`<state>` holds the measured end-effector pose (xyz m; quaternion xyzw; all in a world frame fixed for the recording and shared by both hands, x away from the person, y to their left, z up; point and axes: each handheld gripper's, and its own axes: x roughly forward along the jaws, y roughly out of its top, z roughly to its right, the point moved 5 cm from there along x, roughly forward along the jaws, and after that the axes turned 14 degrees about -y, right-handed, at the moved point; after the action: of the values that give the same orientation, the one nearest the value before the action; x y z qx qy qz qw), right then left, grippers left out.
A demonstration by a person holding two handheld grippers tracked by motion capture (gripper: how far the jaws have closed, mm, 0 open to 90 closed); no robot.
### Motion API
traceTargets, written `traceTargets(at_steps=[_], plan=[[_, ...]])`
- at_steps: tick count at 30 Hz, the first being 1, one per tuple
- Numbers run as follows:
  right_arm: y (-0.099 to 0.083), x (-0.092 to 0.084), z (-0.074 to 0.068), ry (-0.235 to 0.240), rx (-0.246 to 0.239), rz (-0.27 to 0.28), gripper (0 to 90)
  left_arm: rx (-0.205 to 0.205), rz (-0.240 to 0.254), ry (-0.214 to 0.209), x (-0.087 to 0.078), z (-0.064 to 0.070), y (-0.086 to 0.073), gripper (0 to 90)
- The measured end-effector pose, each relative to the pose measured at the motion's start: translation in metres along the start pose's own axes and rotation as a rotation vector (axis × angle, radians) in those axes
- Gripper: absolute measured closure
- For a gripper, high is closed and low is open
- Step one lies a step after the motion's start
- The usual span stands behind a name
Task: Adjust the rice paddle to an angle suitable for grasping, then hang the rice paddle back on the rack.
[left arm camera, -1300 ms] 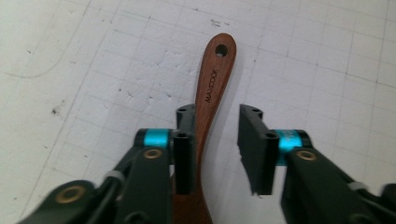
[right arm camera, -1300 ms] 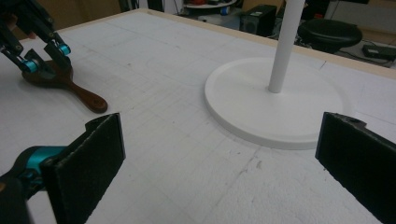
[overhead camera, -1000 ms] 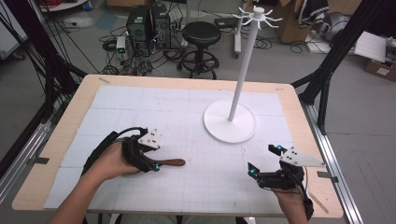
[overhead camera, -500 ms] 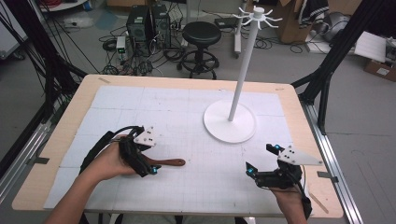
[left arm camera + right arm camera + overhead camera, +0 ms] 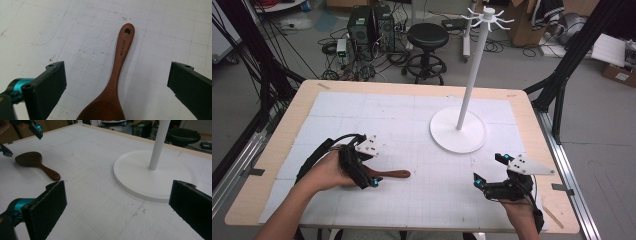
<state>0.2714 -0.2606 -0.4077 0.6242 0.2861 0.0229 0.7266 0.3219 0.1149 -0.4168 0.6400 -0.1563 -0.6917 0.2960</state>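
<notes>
Wooden spoon [image 5: 117,75] lies between the spread left gripper [image 5: 117,85] (untouched)

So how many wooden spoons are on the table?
1. The wooden spoon lies flat on the white mat at the table's left, its bowl between the open jaws of the left gripper. None seems hidden.

The spoon [image 5: 117,75] looks like dark reddish wood, smooth with a soft sheen. The counter [image 5: 272,165] has a pale wood rim and a matt white, scuffed gridded sheet. The stand [image 5: 152,175] is smooth matt white; the left hand-held gripper [image 5: 117,82] pads look matt black
</notes>
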Motion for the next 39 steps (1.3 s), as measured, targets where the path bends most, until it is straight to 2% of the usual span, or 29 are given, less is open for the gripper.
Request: traceTargets(at_steps=[5,14,18,24,39], plan=[[0.0,0.0,-0.001,0.009,-0.002,-0.002,0.5,0.007,-0.026,-0.025,0.005,-0.001,0.0,2.8],[-0.001,0.0,-0.002,0.016,-0.001,-0.005,0.5,0.025,-0.122,-0.043,0.014,-0.004,0.004,2.9],[-0.002,-0.001,-0.002,0.02,-0.004,-0.013,0.5,0.027,-0.136,-0.058,0.017,-0.008,0.004,6.6],[-0.002,-0.001,0.0,0.017,-0.006,-0.009,0.5,0.017,-0.174,-0.053,0.023,-0.013,0.0,7.0],[-0.003,-0.002,0.0,0.02,-0.009,-0.01,0.5,0.033,-0.275,-0.062,0.038,-0.016,-0.006,8.7]])
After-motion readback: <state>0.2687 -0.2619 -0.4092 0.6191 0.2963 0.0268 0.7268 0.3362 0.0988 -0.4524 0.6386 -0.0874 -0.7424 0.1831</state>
